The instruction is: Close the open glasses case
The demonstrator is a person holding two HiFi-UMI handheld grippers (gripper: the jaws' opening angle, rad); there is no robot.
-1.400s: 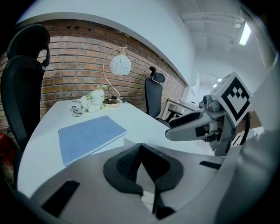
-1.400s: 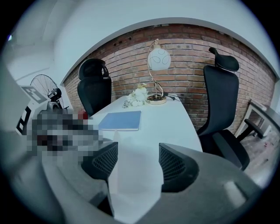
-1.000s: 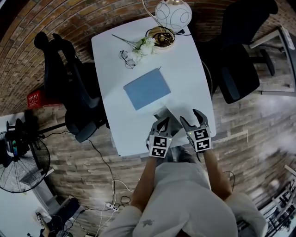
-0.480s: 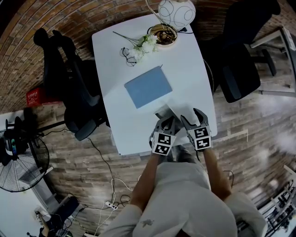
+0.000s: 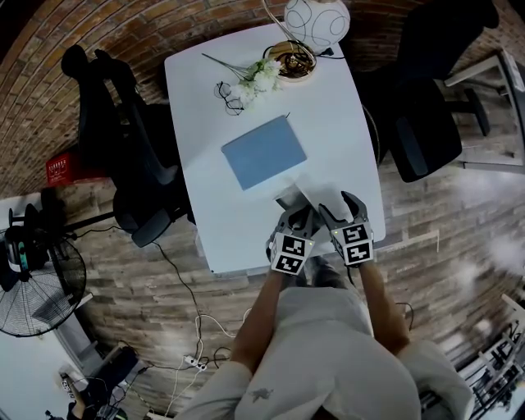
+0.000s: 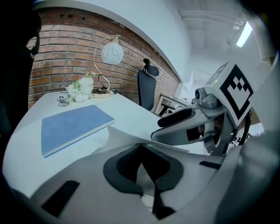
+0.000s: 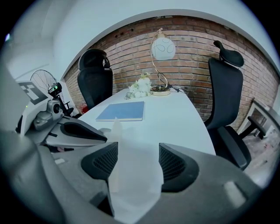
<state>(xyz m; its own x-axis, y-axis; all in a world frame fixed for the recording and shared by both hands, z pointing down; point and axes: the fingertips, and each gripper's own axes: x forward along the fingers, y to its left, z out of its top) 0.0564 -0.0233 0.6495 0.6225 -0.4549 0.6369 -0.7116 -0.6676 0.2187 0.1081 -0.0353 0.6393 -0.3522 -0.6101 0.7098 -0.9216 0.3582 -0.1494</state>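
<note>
Brick wall and brick-patterned floor surround the white table (image 5: 328,148), which carries a blue notebook (image 5: 263,152) in the middle, with flowers (image 5: 250,82) and a lamp (image 5: 316,20) at the far end. I work at the near edge.

On the left, my left gripper (image 5: 295,216) has its dark pads pressed together on a thin pale sheet of the glasses case (image 5: 292,197), so it is clamped on that part. The case lies on the table just past the notebook's near corner, between my two tools, with a white flap rising up and forward from it.

To the right, my right gripper (image 5: 338,207) has its jaws set wider. In the right gripper view the white flap fills the gap from pad to pad, so I judge it to be grasping the flap.

As I read it, both holds are made but the case is still open. The flap must yet be folded down and pressed shut.
</note>
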